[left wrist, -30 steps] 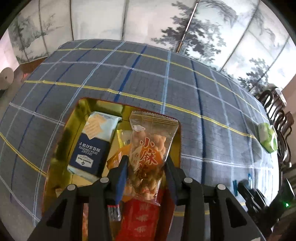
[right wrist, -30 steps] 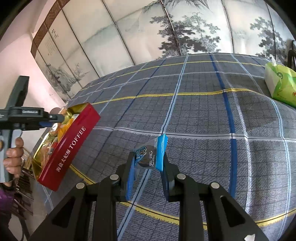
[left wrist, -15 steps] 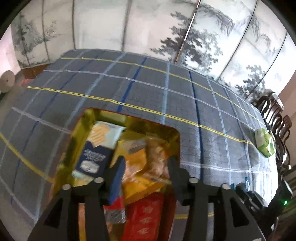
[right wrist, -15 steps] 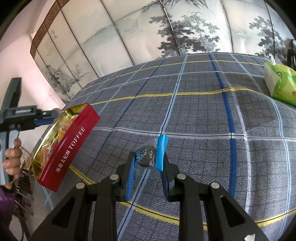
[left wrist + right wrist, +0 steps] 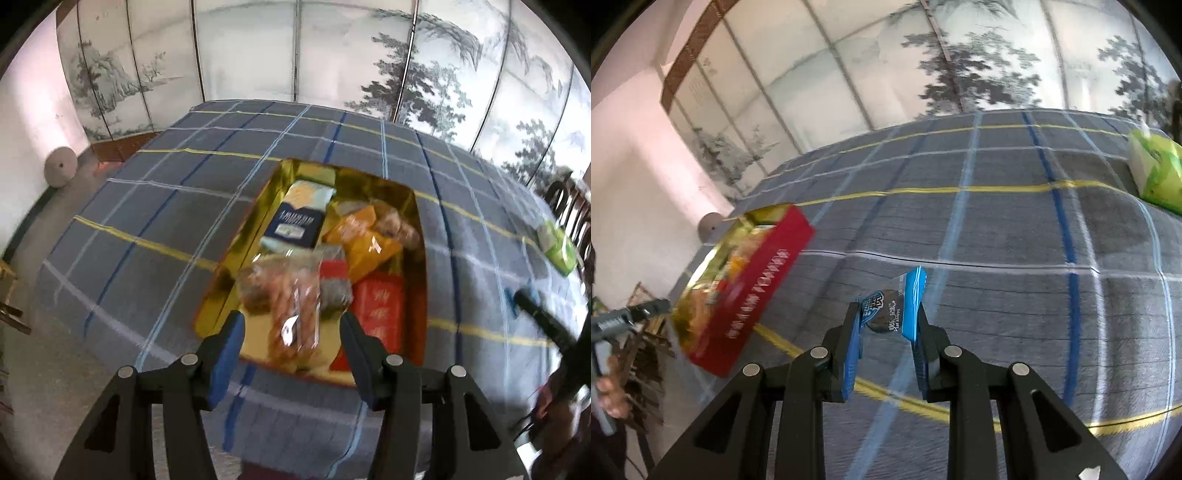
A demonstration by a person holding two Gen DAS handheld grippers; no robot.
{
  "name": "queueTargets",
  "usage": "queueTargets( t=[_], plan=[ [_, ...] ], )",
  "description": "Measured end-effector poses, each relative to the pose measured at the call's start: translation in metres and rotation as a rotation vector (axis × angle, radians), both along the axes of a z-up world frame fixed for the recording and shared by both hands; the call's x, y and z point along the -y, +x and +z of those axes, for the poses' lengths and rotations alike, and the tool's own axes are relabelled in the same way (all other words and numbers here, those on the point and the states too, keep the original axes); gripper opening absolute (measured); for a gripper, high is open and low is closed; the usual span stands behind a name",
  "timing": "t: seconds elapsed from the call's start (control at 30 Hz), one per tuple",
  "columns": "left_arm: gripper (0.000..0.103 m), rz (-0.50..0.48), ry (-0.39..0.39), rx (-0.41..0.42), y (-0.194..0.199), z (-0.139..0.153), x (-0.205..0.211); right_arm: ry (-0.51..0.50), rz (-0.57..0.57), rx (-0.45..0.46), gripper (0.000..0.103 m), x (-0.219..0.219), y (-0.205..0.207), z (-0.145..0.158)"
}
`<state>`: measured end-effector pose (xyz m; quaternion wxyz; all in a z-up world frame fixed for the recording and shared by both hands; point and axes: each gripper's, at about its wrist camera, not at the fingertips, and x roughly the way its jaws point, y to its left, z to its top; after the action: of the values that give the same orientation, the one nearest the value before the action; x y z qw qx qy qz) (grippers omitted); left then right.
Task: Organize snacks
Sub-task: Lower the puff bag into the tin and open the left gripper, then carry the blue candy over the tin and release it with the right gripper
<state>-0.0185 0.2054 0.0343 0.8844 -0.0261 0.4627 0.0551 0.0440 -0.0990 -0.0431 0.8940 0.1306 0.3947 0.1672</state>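
The left claw (image 5: 291, 341) stands apart with nothing between its blue pads, hovering above the near end of the gold tin (image 5: 415, 206). Snack packets (image 5: 364, 243) fill that tin on the plaid counter (image 5: 155, 206). The right claw (image 5: 886, 325) is clamped on a small blue packet (image 5: 911, 301), well apart from the tin.

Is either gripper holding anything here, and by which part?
The right gripper clamps a small blue snack packet by its lower end. The left gripper holds nothing; its jaws stand open above the tin.
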Motion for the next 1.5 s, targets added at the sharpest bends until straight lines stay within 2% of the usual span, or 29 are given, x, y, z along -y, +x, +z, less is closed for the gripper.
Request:
queueTargets(
  t=[0.17, 0.33, 0.5, 0.67, 1.0, 1.5],
  plan=[
    [0.055, -0.014, 0.09, 0.023, -0.016, 0.0, 0.005, 0.059, 0.127, 0.045, 0.023, -0.046, -0.007, 0.03],
    [0.055, -0.007, 0.088, 0.021, -0.025, -0.003, -0.003, 0.06, 0.287, 0.065, 0.024, -0.113, -0.006, 0.049],
    [0.055, 0.008, 0.075, 0.014, -0.029, -0.004, -0.016, 0.018, 0.377, 0.046, 0.024, -0.165, 0.005, 0.044],
    [0.055, 0.023, 0.078, 0.031, -0.033, -0.001, -0.025, -0.011, 0.415, 0.003, 0.024, -0.192, 0.012, 0.032],
    [0.055, 0.019, 0.13, 0.047, -0.032, -0.003, -0.028, -0.066, 0.42, -0.036, 0.025, -0.21, 0.017, 0.017],
    [0.055, 0.013, 0.134, 0.04, -0.034, -0.007, -0.031, -0.1, 0.411, -0.05, 0.03, -0.224, 0.021, 0.011]
  ],
)
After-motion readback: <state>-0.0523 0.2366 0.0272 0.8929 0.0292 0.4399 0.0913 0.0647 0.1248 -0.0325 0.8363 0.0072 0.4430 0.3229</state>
